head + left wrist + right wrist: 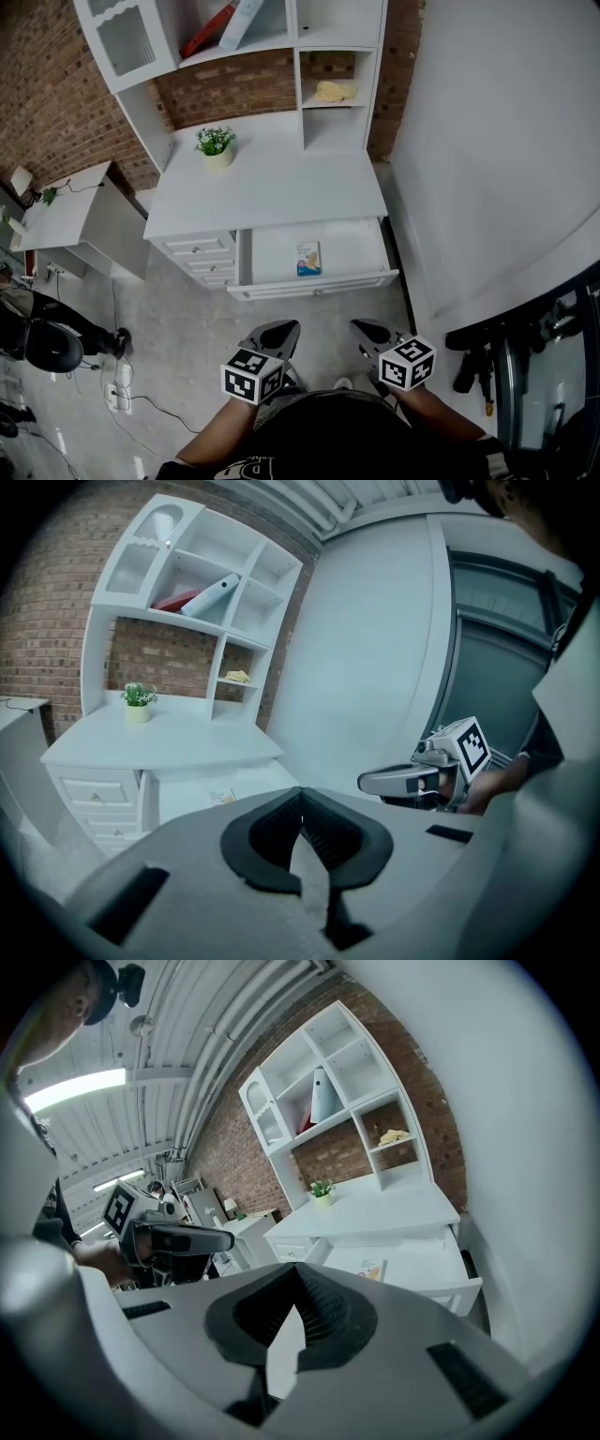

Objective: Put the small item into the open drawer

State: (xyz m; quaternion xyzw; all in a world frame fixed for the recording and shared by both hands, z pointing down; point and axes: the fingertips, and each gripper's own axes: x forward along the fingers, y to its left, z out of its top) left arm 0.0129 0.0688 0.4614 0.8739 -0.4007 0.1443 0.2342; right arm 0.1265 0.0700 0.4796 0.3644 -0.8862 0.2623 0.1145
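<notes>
Against the brick wall, a white counter [272, 187] is standing with its open drawer [361, 246] jutting toward the person. Nearer the person, the left claw [281, 328] and right claw [367, 328] are hovering side by side, both closed on nothing. Well ahead of both claws, the small item [308, 258] is lying flat inside the drawer, near its front.

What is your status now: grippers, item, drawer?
Left gripper shut, empty. Right gripper shut, empty. Both short of the drawer. Item lies flat inside the open drawer. Nothing seen in the way.
</notes>
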